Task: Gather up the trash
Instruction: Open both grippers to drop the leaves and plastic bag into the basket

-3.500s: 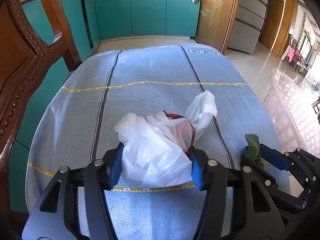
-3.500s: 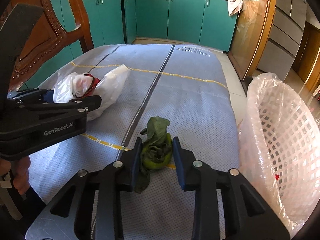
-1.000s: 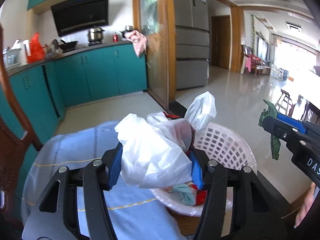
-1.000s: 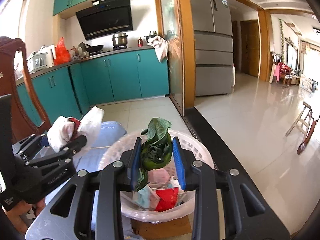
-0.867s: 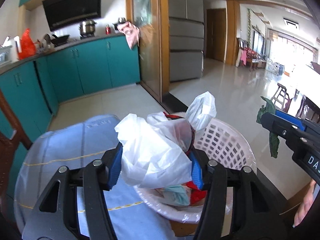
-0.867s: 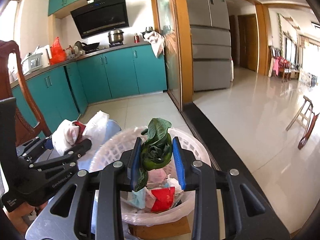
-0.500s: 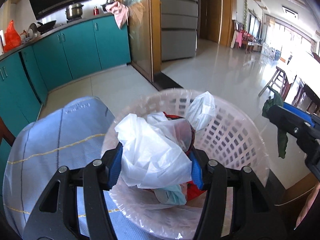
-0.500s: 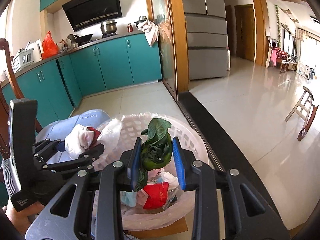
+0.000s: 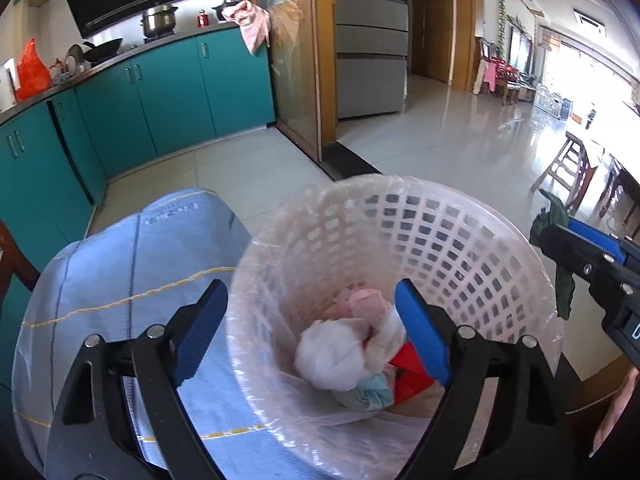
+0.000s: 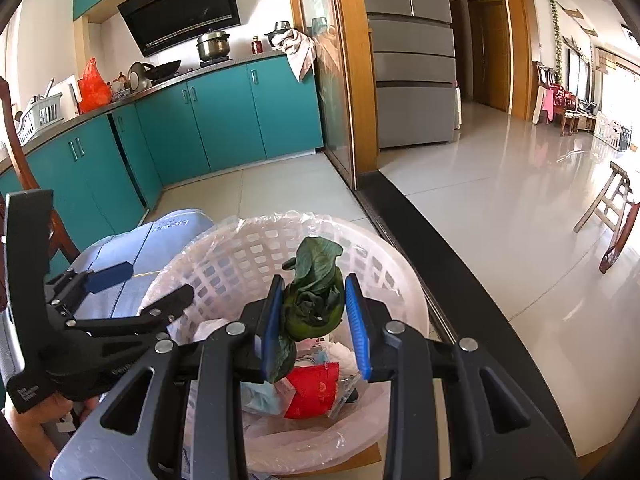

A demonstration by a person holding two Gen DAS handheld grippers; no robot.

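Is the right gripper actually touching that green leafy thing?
Touching. The right wrist view shows the right gripper with both blue pads pressed against the wilted green leaf, holding it above the basket.

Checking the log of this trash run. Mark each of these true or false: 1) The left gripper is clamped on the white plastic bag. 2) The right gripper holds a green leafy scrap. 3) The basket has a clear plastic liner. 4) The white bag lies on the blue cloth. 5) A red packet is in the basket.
1) False. The left gripper stands open with nothing between its pads; its jaws have just been opening, and the white plastic bag lies in the basket.
2) True. The right gripper is shut on the green leafy scrap.
3) True. The clear plastic liner folds over the rim.
4) False. It is inside the basket, beside the blue cloth.
5) True. The red packet lies among the trash.
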